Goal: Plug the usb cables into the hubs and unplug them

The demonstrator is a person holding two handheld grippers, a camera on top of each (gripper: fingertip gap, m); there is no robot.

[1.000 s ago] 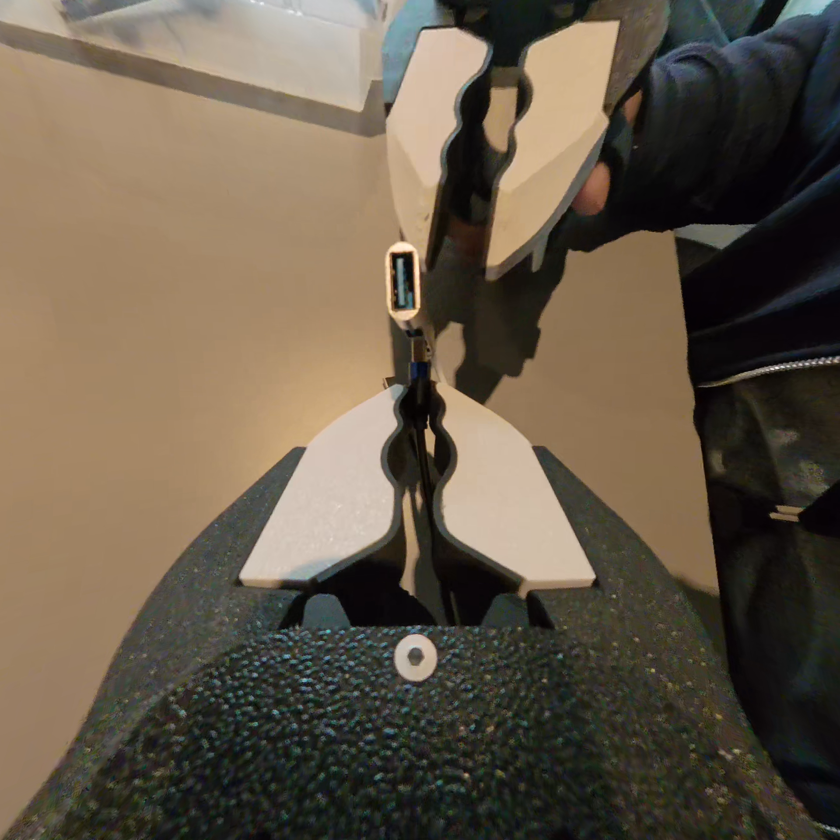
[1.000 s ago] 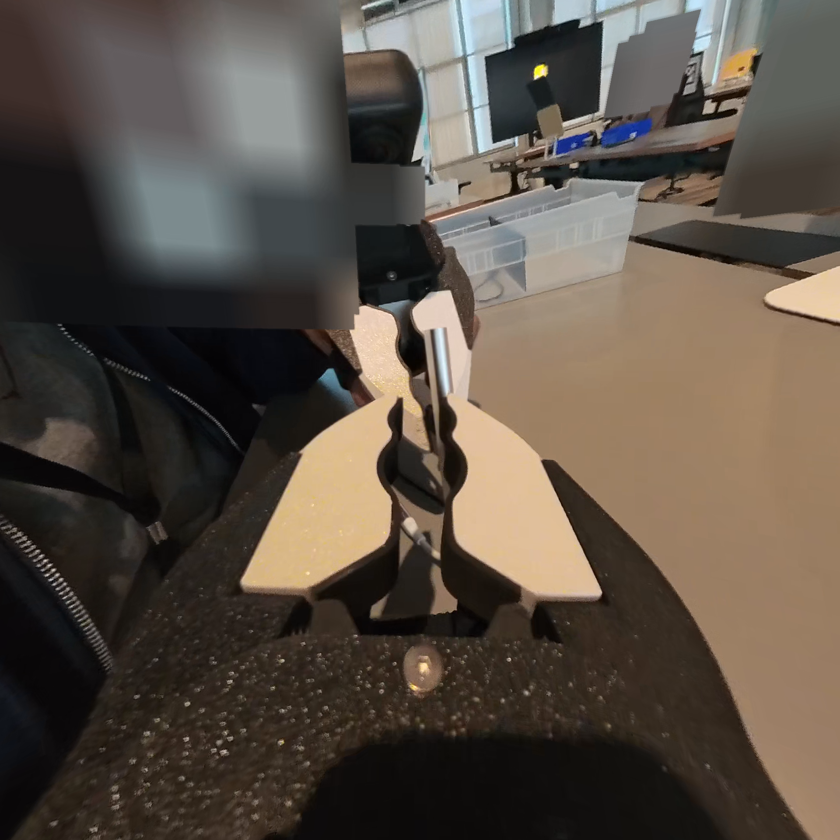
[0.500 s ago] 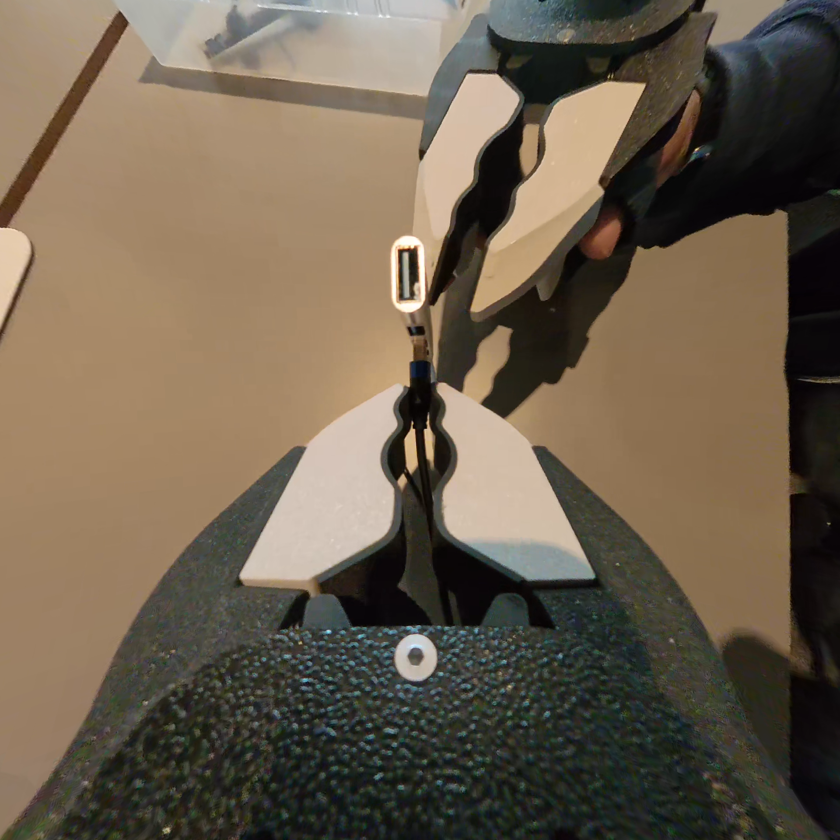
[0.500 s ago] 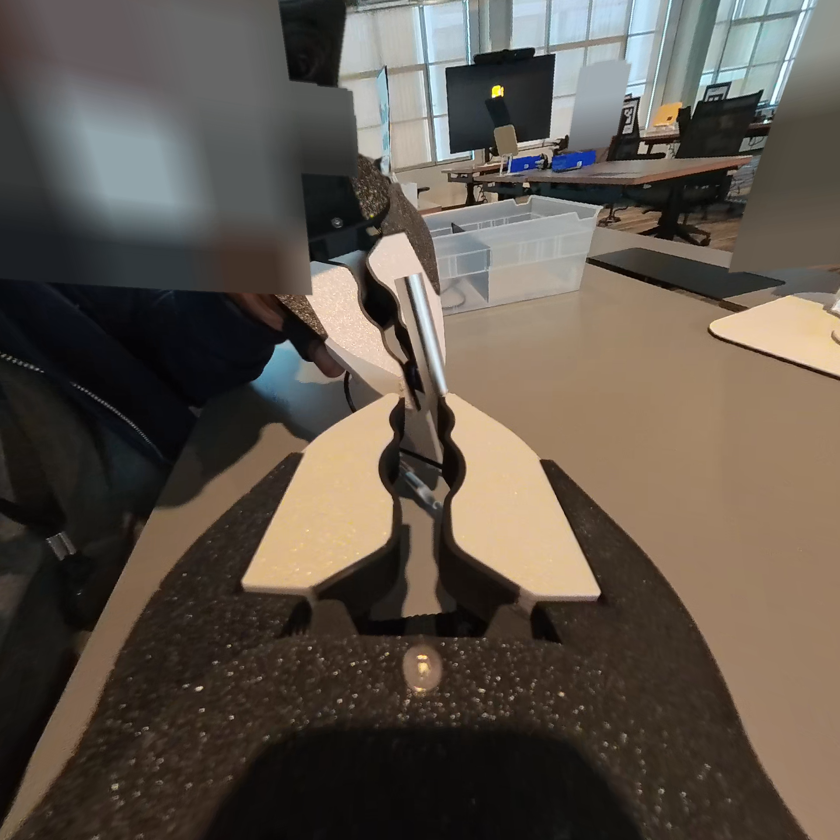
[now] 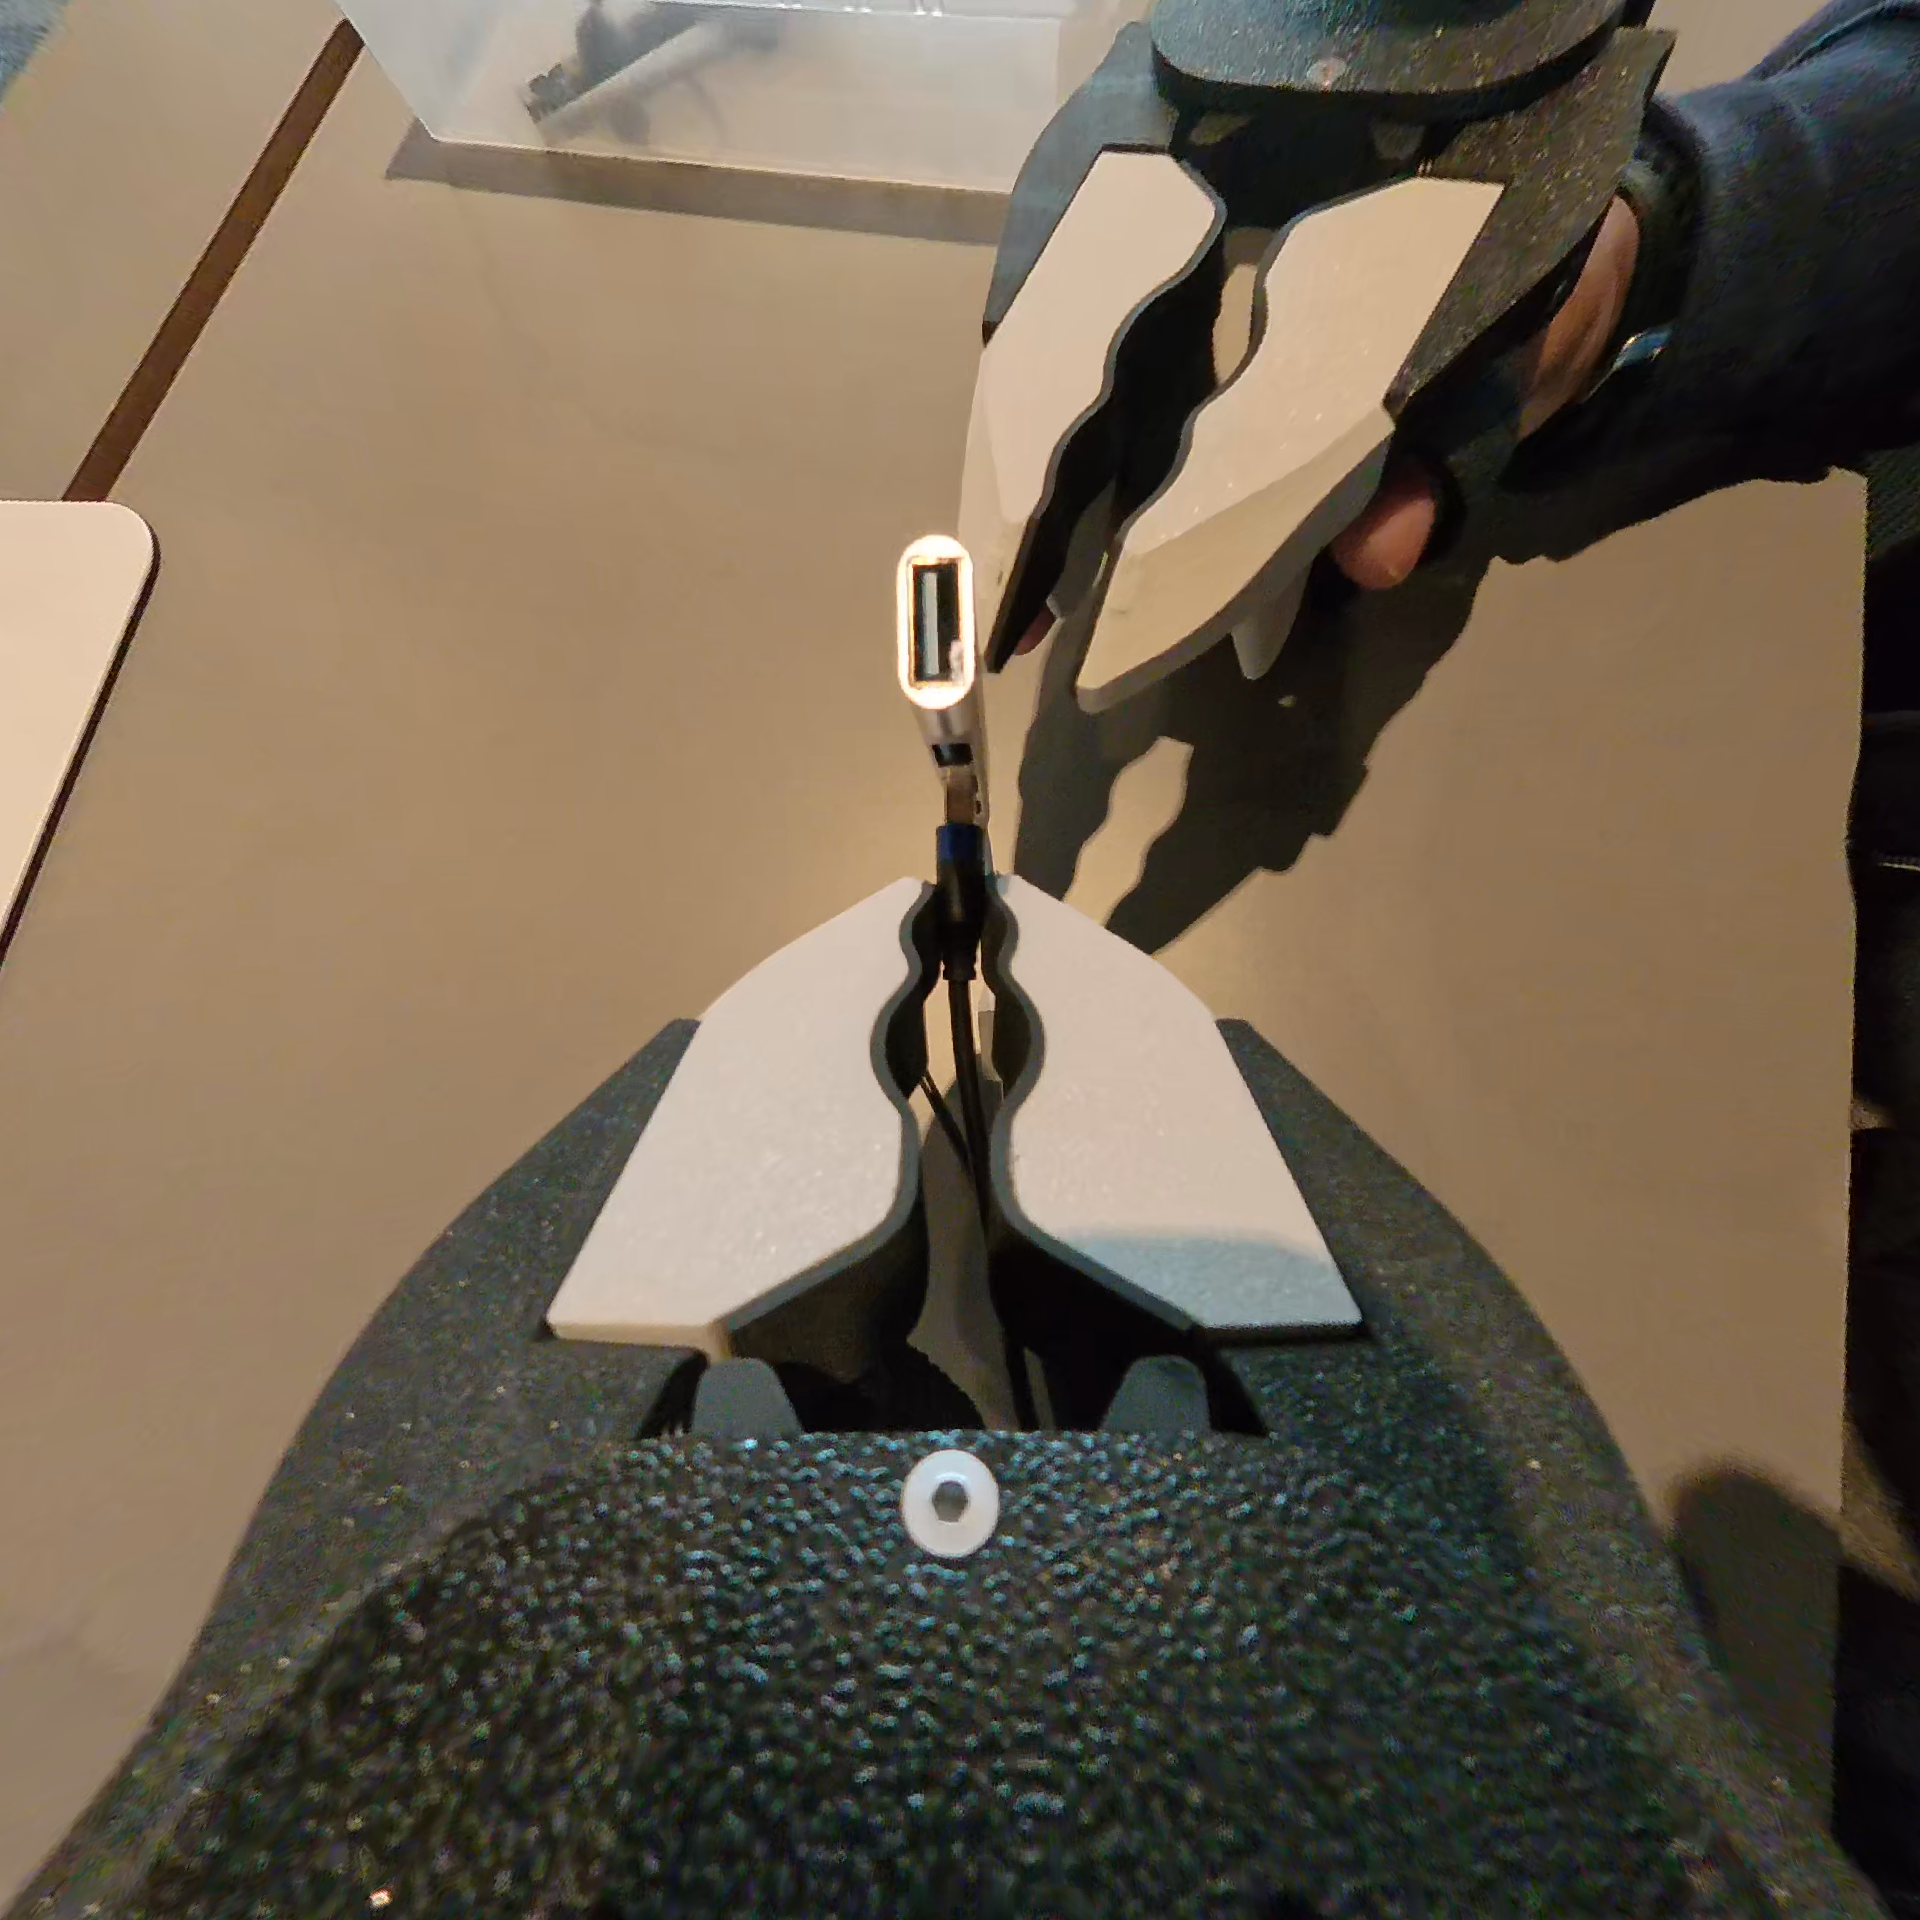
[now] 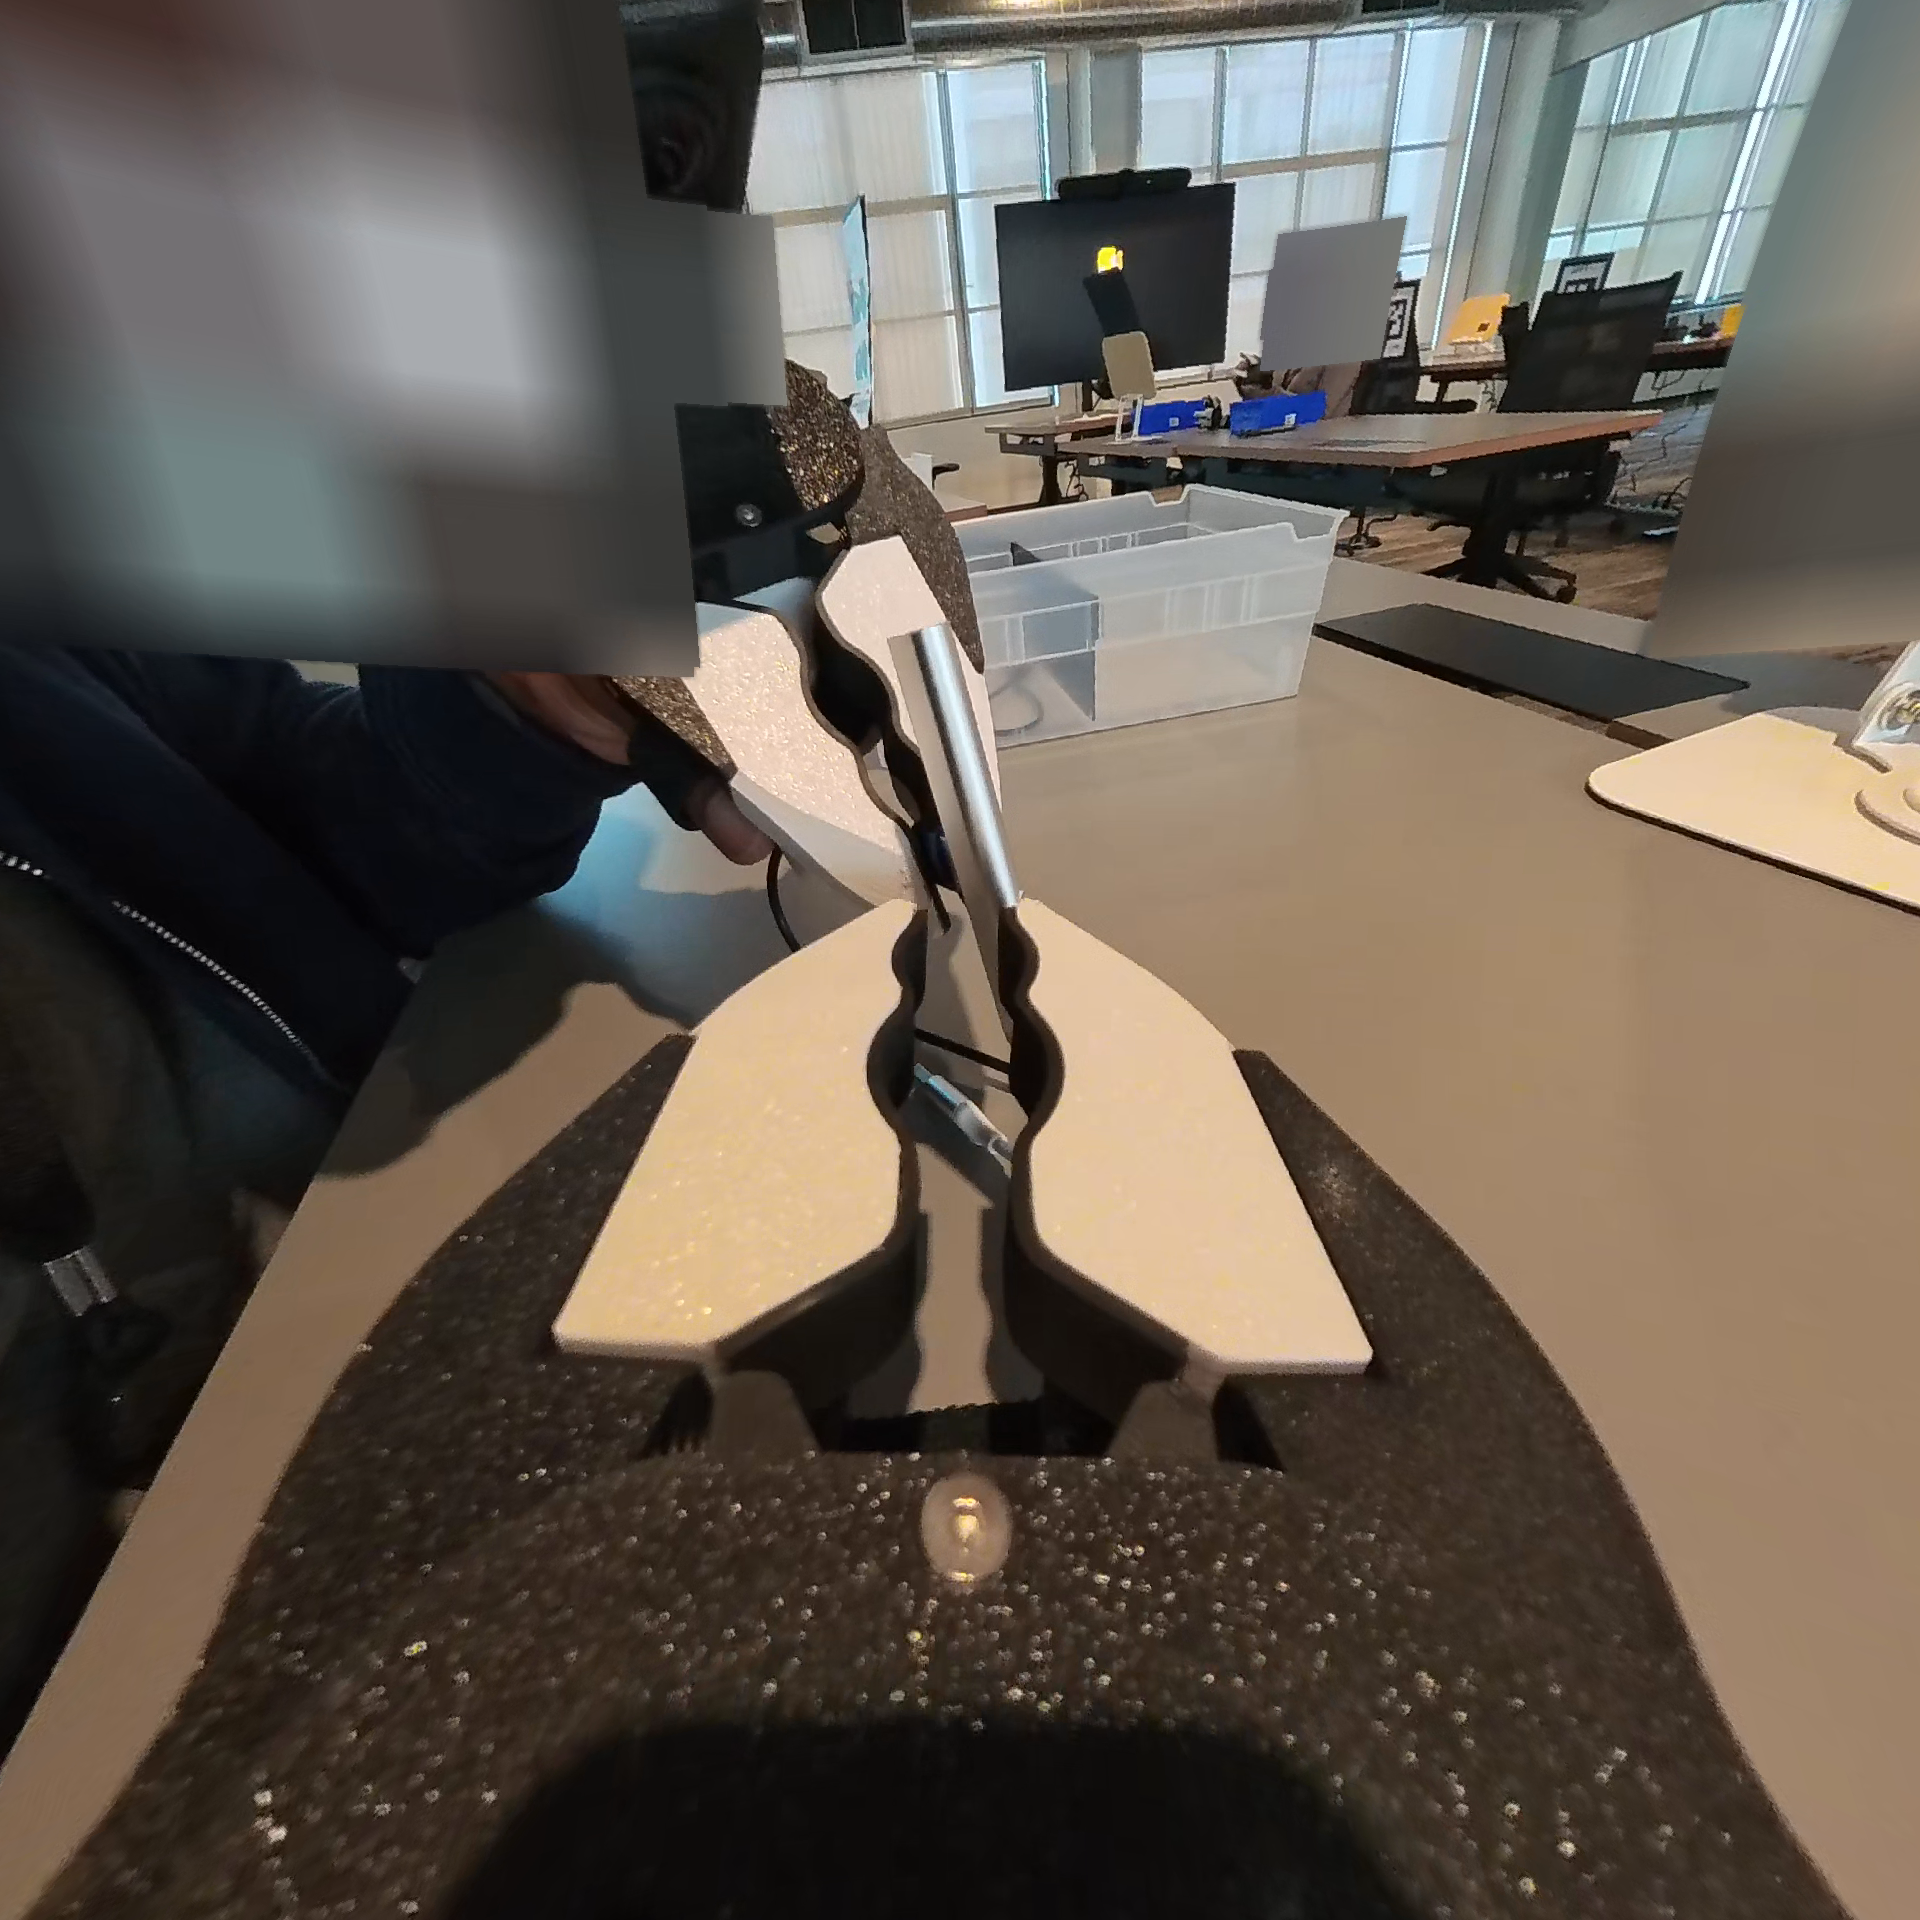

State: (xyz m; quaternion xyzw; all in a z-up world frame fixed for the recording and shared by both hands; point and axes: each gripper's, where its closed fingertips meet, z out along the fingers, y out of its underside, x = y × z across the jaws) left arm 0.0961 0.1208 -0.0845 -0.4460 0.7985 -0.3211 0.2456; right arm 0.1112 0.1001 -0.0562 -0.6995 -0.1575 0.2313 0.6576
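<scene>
Nearest in the left wrist view, the left hand-held gripper [image 5: 958, 883] fills the lower half of the frame, its two pale fingers [image 5: 790, 1122] drawn narrow and pinching the black plug of a usb cable [image 5: 961, 862] at their tips. The cable's black cord runs back down the gap between the fingers. Just beyond the tips, at frame centre, the plug's metal end sits in the lower port of a slim silver hub [image 5: 940, 634], which stands upright above the tan surface [image 5: 468, 727], its upper port facing the camera. To the upper right, the right hand-held gripper [image 5: 1039, 665] points down toward the hub, held by a gloved hand [image 5: 1507, 416] in a dark sleeve. Farther off, at the top of the frame, a clear plastic bin [image 5: 675, 94] rests on the surface.

In the right wrist view, the right hand-held gripper [image 6: 961, 914] occupies the lower frame, fingers close together and clamped on the silver hub [image 6: 961, 769], which rises tilted from between the tips at frame centre. Just behind it the left hand-held gripper [image 6: 914, 873] meets the hub's left edge, with the black usb cable [image 6: 774, 894] looping below it. Beyond, the clear bin [image 6: 1195, 623] sits mid-frame on the grey surface [image 6: 1351, 987], and a pale mat [image 6: 1766, 810] lies at the right edge.
</scene>
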